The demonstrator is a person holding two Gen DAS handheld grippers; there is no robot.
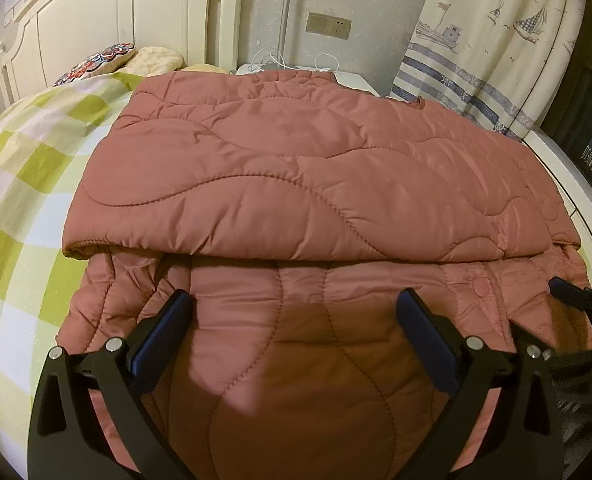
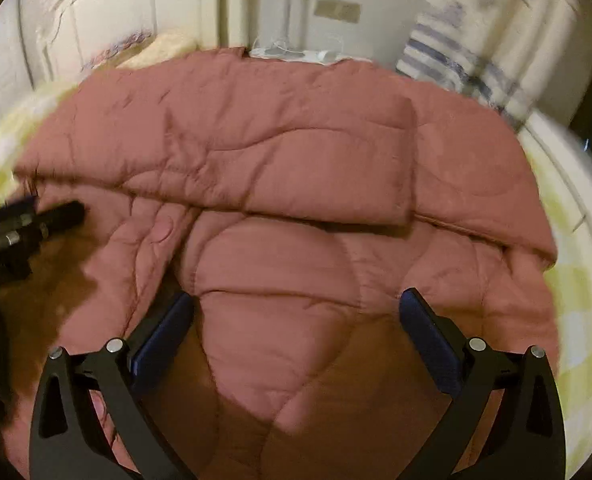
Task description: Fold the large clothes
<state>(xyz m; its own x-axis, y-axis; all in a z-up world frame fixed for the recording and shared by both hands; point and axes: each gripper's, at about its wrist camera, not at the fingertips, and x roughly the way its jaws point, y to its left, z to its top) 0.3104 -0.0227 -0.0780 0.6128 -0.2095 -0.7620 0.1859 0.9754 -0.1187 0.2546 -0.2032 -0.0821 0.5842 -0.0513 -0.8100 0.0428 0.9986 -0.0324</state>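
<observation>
Looking along both tools, we see a dusty-pink quilted padded jacket (image 1: 296,184) spread across a bed dressed in a green-and-white checked sheet (image 1: 19,184). One padded layer is folded over the rest, its rounded fold edge crossing the left wrist view. Our left gripper (image 1: 296,320) hangs just above the nearer part of the jacket, jaws spread wide with nothing between them. Our right gripper (image 2: 296,320) sits likewise over the jacket, jaws wide and empty; its view is blurred. Each tool shows at the edge of the other's view. Behind stand a cream wooden headboard (image 1: 95,28), an embroidered floral cushion (image 1: 95,62) and a sailboat-print curtain (image 1: 496,40).
</observation>
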